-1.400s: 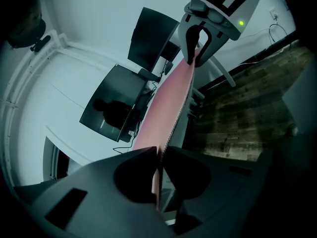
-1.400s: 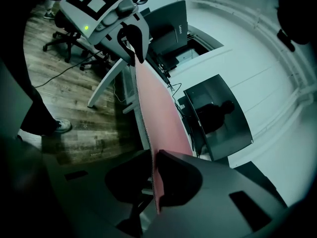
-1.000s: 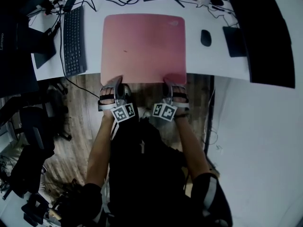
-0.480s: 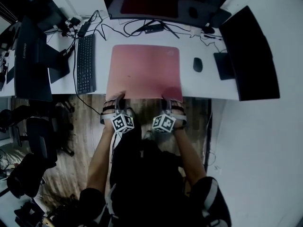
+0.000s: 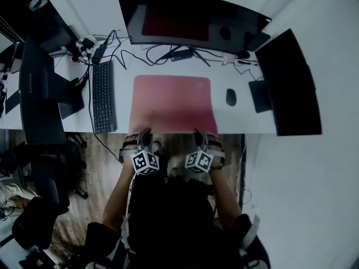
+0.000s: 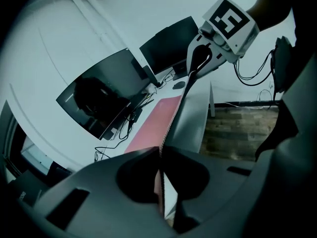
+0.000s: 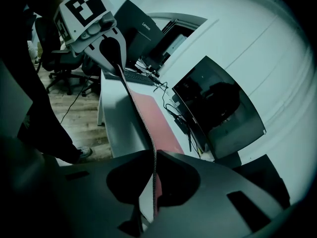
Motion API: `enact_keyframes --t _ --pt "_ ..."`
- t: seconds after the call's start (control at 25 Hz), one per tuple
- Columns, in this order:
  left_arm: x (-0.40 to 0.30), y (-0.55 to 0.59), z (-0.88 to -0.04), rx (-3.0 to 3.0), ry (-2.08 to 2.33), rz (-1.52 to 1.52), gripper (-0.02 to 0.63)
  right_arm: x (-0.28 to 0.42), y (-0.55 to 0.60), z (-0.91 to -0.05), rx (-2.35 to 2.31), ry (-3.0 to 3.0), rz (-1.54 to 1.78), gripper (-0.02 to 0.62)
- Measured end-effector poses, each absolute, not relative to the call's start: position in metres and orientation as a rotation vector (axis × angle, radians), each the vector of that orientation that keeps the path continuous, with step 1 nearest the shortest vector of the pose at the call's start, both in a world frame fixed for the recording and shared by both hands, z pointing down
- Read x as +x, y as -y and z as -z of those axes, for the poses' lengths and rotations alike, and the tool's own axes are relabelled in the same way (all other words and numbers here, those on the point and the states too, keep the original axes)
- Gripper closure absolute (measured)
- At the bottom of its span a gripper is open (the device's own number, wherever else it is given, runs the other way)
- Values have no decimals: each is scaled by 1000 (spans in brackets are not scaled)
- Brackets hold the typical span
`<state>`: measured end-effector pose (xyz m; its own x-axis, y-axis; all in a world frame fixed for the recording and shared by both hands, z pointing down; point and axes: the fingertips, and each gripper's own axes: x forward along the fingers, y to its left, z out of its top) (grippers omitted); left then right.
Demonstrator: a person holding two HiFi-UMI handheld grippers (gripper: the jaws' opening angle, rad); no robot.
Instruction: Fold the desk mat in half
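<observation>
Jaws of left gripper [image 6: 159, 157] are pressed together on the near edge of the desk mat [image 5: 171, 102], at its near left corner. Thin stitched rim is pinched flat between the pads. Right gripper [image 7: 154, 157] is the same: jaws together, clamped on the near edge at the near right corner. Each gripper view shows the mat rim running in a line from its own jaws across to the other gripper, pink top face on the far side of that line. Both grippers point forward and down, side by side, apart by about the mat's width, marker cubes facing up in the head view. Mat is pink and rectangular, lying in the middle of the white desk [image 5: 247, 122]. Its far part is flat on the desktop and its near edge is held just at the desk's near rim. Black keyboard [image 5: 104, 97] sits left of the mat, turned lengthwise, not touching it. Black mouse [image 5: 230, 97] is right of the mat, near but apart. Wide dark monitor [image 5: 190, 21] stands beyond the far edge, with loose cables [image 5: 168, 54] between it and the mat. Second dark monitor [image 5: 289, 83] is at far right, laptop [image 5: 39, 94] at left. Wooden floor [image 5: 106, 167] shows under the person's arms.
</observation>
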<state>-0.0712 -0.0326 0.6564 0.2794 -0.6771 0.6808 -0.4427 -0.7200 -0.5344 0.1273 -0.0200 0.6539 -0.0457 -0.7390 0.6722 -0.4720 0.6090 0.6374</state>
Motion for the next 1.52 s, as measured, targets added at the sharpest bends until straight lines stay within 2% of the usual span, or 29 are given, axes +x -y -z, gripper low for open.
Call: enact_keyframes --t 0.68,1.52 --pt "-77 93 -601 -2457 -873 1347 584 122 83 -598 1081 1683 213 574" --pt "-66 245 -575 -2389 -1097 1285 584 130 235 -582 1122 1766 242 574"
